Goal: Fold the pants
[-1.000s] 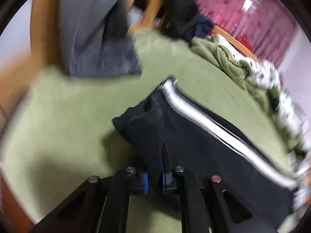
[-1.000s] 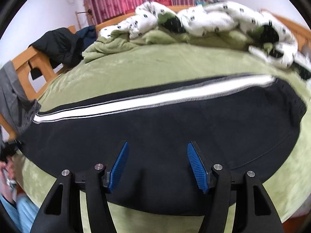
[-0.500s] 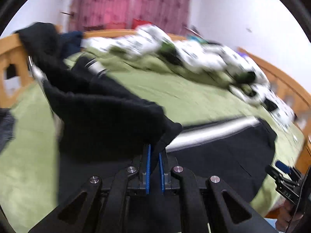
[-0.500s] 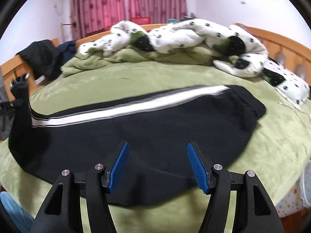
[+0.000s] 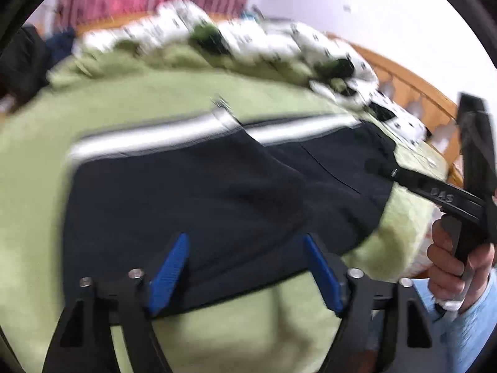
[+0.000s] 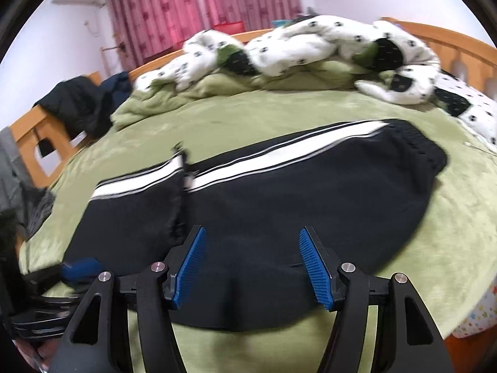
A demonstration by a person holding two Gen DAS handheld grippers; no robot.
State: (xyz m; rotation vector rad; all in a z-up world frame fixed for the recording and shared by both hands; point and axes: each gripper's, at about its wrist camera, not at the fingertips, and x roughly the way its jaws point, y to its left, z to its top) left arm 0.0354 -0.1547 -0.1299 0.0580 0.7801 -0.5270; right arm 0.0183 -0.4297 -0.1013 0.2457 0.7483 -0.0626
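Right wrist view showed the black striped fleece pants [image 6: 279,199] with the leg end laid over on the green bed blanket [image 6: 279,108], one fold made; further folds remained. The left gripper [image 5: 245,267] was opening with nothing between its fingers, and the right gripper [image 6: 251,264] was spread and empty.

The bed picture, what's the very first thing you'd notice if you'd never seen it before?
The black pants with a bright white stripe, lying across the middle of the green bed cover, the leg end folded over on the left. Behind them, a spotted white quilt is bunched up by the wooden bed frame, with pink curtains at the back. Up close, the right tool shows blue fingers, spread apart above the pants.
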